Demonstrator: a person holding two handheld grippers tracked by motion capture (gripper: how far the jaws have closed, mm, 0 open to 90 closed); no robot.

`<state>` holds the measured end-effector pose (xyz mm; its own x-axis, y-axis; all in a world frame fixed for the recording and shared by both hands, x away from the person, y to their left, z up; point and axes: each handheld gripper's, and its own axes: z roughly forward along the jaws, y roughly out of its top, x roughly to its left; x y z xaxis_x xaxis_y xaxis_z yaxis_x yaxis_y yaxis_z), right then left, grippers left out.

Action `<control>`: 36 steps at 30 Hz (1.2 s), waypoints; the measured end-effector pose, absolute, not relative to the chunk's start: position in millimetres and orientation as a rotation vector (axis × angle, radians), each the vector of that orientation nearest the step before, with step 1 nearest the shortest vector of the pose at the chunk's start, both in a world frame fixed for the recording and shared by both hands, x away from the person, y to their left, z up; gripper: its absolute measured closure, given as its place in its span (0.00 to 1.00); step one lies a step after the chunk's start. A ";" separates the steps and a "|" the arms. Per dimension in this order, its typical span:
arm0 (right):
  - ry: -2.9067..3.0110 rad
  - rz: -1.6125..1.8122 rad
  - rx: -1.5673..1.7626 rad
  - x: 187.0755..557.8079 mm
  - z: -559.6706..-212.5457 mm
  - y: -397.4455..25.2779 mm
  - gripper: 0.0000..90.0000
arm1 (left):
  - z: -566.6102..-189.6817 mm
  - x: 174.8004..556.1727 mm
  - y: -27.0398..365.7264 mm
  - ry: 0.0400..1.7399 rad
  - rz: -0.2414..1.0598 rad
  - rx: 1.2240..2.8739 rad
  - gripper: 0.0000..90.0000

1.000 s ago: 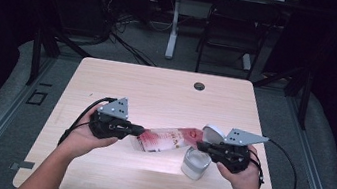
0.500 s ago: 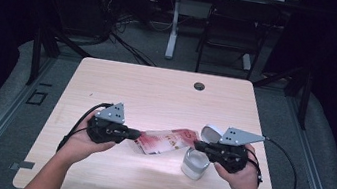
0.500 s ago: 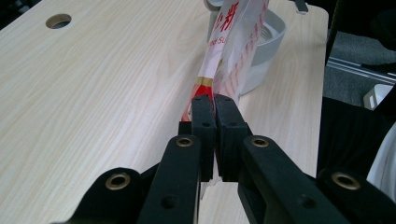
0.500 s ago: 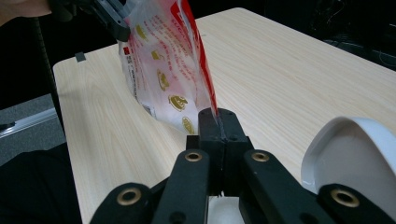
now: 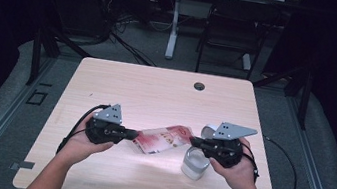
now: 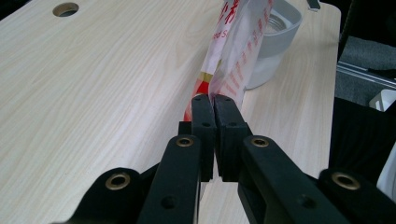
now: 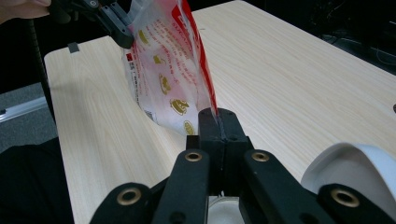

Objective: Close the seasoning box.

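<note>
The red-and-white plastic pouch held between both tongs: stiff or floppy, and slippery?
Probably floppy: the plastic pouch sags and twists between the left tongs and right tongs. Likely light, since pinched edges alone carry it. Its glossy film may slip if the grip loosens.

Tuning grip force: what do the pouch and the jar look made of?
Pouch: thin glossy plastic film, probably; translucent, creased, printed red and white. Jar: looks like frosted translucent plastic, maybe glass; threaded open mouth. Both grippers, left and right, pinch the pouch's ends.
</note>
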<state>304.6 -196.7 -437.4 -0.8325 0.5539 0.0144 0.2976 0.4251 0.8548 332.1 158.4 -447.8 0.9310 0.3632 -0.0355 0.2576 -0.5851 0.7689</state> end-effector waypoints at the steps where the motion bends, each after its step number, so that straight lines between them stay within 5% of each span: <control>1: 2.414 1.358 0.737 305.0 -436.5 -195.4 1.00 | -449.4 332.4 159.4 0.442 0.154 2.218 0.98; 36: 2.517 1.177 0.667 323.1 -425.5 -143.2 1.00 | -489.8 337.4 192.4 0.555 0.166 2.156 0.97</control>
